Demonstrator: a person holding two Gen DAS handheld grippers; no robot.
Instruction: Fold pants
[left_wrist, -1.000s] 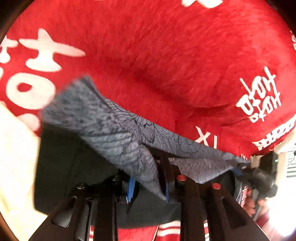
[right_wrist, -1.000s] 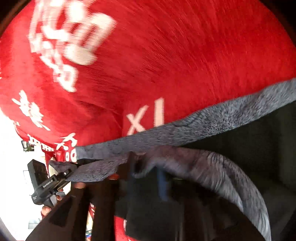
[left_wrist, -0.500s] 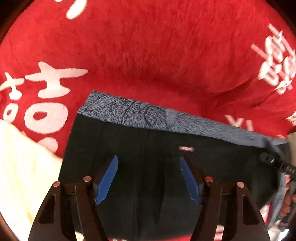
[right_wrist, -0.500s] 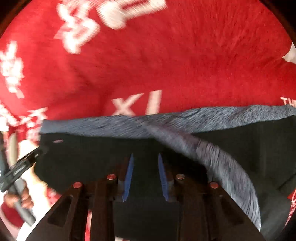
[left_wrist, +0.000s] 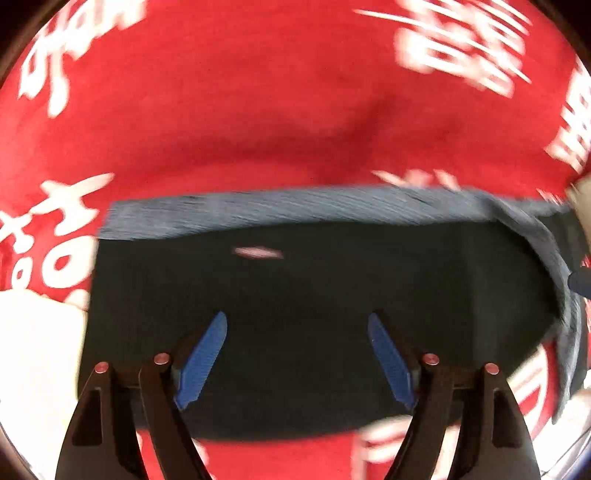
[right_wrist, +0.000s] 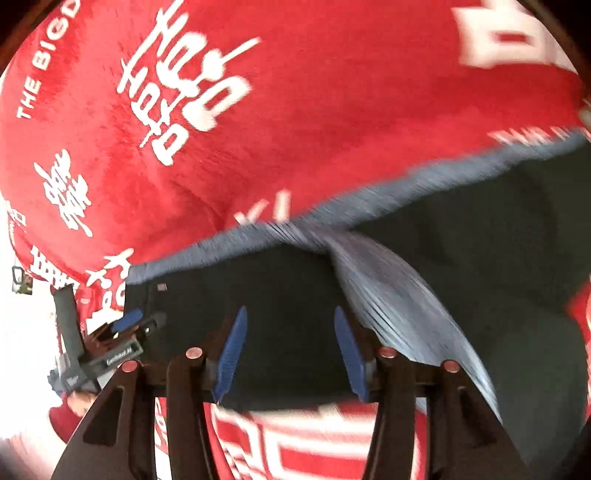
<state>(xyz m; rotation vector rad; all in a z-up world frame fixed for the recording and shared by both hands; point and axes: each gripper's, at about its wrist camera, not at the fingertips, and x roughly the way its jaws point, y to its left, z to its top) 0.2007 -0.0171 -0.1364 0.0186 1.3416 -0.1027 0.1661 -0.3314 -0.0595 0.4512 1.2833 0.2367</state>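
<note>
The black pants (left_wrist: 303, 295) lie folded flat on a red blanket, their grey patterned waistband (left_wrist: 280, 212) along the far edge. Above the dark cloth my left gripper (left_wrist: 297, 325) hangs with jaws opening and nothing between its blue pads (left_wrist: 201, 363). The right wrist view shows the same pants (right_wrist: 461, 258) with the grey waistband (right_wrist: 391, 291) twisted into a loose flap at centre. My right gripper (right_wrist: 290, 317) is over the pants beside that flap, jaws opening, holding nothing. The left gripper (right_wrist: 127, 319) shows at the pants' left edge there.
The red blanket (left_wrist: 258, 110) with white lettering covers the whole surface. A white patch (left_wrist: 33, 354) lies at the left edge in the left wrist view. A person's hand (right_wrist: 79, 400) grips the left tool's handle.
Both grippers let go of the grey waistband and their jaws spread. The pants now lie flat, and both hands have drawn back from the waistband edge.
</note>
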